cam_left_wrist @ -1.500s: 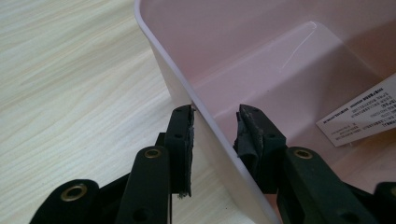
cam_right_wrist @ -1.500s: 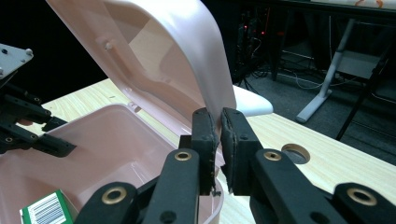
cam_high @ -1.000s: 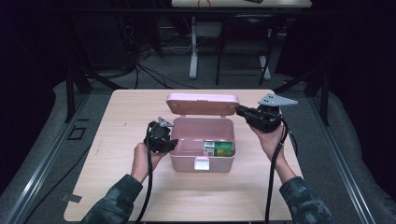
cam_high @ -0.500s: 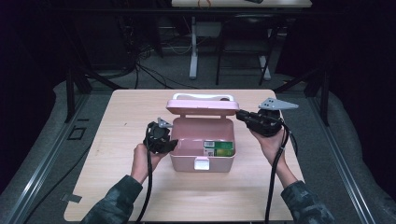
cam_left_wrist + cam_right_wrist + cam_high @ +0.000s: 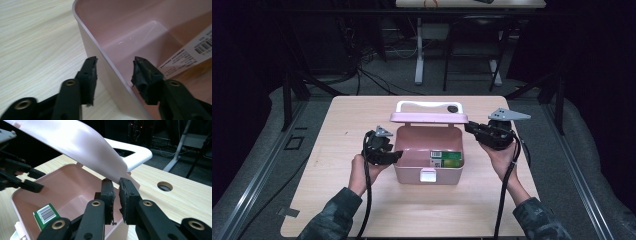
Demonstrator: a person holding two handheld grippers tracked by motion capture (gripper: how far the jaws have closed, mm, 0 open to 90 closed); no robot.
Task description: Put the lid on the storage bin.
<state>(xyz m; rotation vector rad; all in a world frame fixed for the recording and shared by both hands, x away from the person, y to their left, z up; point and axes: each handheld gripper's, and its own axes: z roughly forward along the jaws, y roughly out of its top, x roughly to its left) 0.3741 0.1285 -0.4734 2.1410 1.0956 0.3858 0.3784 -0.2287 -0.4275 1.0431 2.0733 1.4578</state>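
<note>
High view: pink box (image 5: 428, 165) sits mid tabletop (image 5: 337, 200), lid (image 5: 429, 118) swung up at 12 o'clock, white handle on top. Thin plastic, so prob. light, stiff but a bit flexy and slick; best held by a wall rim or lid edge, not the latch. Green carton (image 5: 446, 158) lies inside toward 3 o'clock. Left hand-held gripper (image 5: 398, 155) at the box's 9 o'clock wall, right hand-held gripper (image 5: 468, 127) at the lid's 3 o'clock corner.

Left gripper view: jaws straddle the box wall (image 5: 110, 75), one pad outside, one inside, gaps both sides, so partly open and holding nothing. They've just been opening.

Right gripper view: jaws near closed, pinching the lid edge (image 5: 117, 176).

Vs. earlier high view: lid tipped further back; left hand-held gripper let go of the wall; box not shifted.
</note>
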